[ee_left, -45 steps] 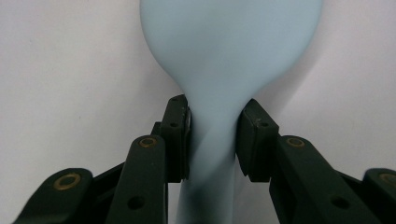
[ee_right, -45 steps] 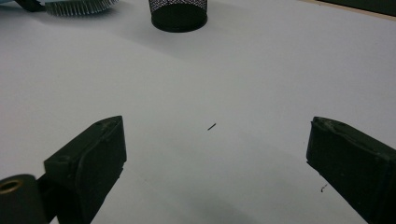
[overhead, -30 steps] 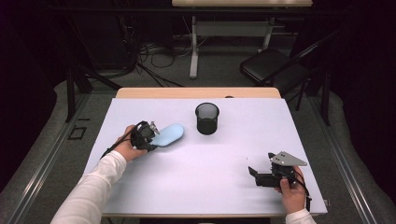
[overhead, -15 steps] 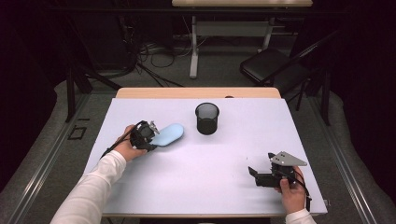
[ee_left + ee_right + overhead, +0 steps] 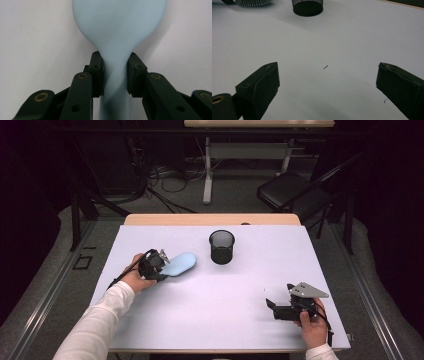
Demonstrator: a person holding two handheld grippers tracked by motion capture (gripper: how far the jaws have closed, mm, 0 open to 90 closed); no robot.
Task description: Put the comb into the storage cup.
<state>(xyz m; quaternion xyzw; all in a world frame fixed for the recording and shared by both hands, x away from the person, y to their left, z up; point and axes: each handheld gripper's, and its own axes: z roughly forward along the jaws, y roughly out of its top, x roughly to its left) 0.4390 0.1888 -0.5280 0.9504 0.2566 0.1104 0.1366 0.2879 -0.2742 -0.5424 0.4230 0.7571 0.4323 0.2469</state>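
Item: pale blue spatula (image 5: 117,37), centre-left of the high view, narrow neck pinched by the left gripper (image 5: 114,75) for a firm, non-slipping hold. Right gripper (image 5: 327,82), lower right of the high view, jaws spread and empty, idle; black mesh cup (image 5: 221,247) upright mid-table, a likely receptacle.

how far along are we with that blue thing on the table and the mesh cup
Done: the left gripper is shut on the narrow end of the light blue silicone piece. In hand: that piece lies on the table, beside the black mesh cup and apart from it. Left: probably lifting it and putting it in the cup. The right gripper waits with open jaws, holding nothing.
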